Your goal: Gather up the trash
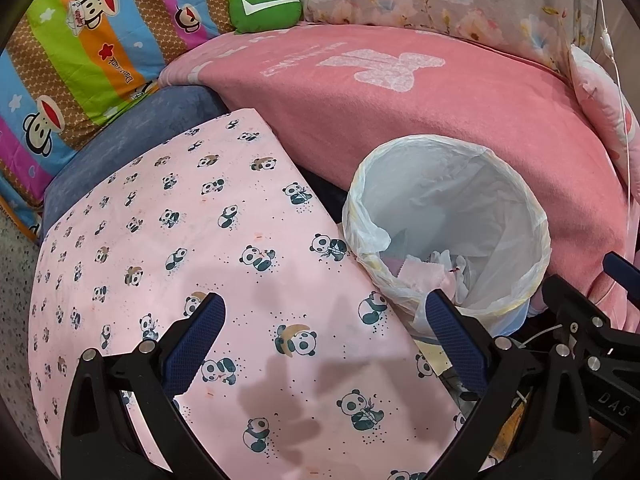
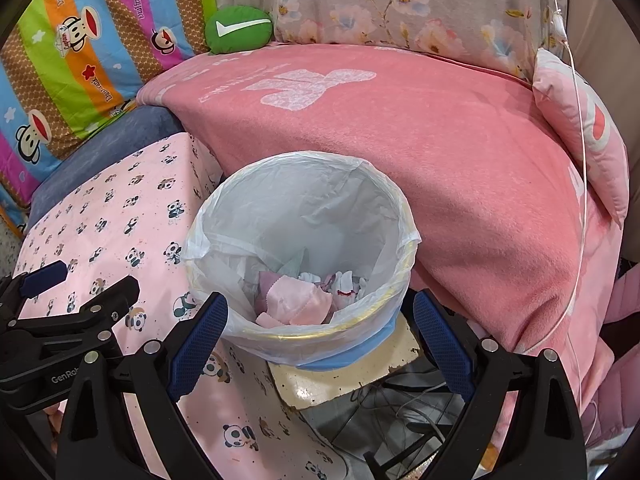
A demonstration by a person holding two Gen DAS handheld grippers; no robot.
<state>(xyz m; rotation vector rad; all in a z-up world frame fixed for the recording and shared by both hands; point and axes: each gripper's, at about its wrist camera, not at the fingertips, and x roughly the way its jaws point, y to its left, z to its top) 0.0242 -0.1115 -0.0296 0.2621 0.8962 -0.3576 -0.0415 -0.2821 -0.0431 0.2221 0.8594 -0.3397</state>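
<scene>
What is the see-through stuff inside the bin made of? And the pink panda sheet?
The bin liner looks like thin plastic film: milky, see-through, slightly shiny, crinkled and folded over the rim. The panda sheet looks like smooth woven cloth, probably cotton, matte with a printed pattern; the exact fibre can't be told from here.

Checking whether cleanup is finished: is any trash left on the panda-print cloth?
No, the panda-print cloth shows only its pattern; the scraps lie inside the lined trash bin.

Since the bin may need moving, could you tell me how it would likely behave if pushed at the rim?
The bin probably tips easily: it holds only a few scraps, so it looks light. Its liner seems thin and loose, so it would likely slip or crumple under a push.
</scene>
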